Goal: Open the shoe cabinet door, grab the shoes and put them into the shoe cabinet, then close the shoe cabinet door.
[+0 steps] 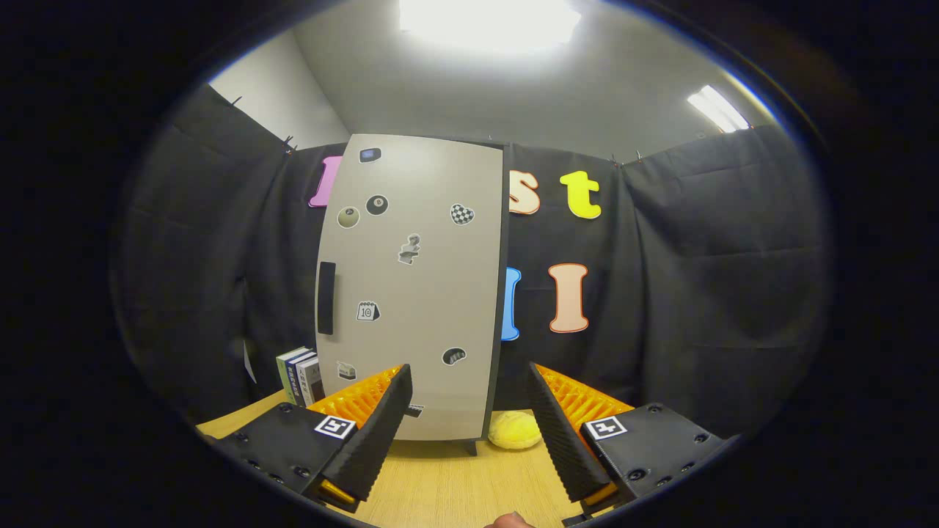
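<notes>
Gripper view showed the gripper [469, 392] spread wide with nothing between its fingers; beyond them the shoe cabinet [411, 286] stood on the wooden table [455, 484], door shut; a yellow shoe [516, 430] lay just beside its foot; books [299, 374] stood at its other side.

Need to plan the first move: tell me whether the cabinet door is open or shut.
Shut: the door lies flat across the cabinet front, handle untouched. Gripper open, short of it.

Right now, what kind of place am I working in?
Probably a staged test booth, not a home: black cloth walls, a small sticker-covered cabinet with its door closed on a wooden tabletop, ceiling strip lights. The open tool faces the cabinet.
</notes>
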Demonstrator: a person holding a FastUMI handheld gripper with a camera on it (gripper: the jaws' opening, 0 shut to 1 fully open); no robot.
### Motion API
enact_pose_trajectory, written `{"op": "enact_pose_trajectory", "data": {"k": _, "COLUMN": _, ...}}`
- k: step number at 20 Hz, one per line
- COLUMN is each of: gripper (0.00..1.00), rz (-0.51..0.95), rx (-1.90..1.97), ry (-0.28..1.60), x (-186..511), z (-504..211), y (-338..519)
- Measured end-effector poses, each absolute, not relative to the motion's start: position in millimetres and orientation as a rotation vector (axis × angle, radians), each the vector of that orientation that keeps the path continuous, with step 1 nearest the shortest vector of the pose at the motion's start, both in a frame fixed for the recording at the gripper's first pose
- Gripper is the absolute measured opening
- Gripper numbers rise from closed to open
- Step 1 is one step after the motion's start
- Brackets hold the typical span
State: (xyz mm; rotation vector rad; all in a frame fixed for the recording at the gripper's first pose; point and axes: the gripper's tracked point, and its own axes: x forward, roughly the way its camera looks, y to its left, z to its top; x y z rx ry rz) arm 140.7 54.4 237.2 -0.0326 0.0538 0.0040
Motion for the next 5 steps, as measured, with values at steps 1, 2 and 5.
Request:
{"op": "enact_pose_trajectory", "data": {"k": 1, "gripper": 0.98, "rz": -0.008, "rx": -0.037, "ry": 0.046, "x": 141.7, "z": 239.6, "y": 51.4}}
{"op": "enact_pose_trajectory", "data": {"k": 2, "gripper": 0.98, "rz": -0.013, "rx": -0.040, "ry": 0.039, "x": 141.6, "z": 240.6, "y": 50.7}}
{"op": "enact_pose_trajectory", "data": {"k": 5, "gripper": 0.98, "rz": -0.001, "rx": -0.023, "ry": 0.037, "x": 140.6, "z": 242.1, "y": 49.9}}
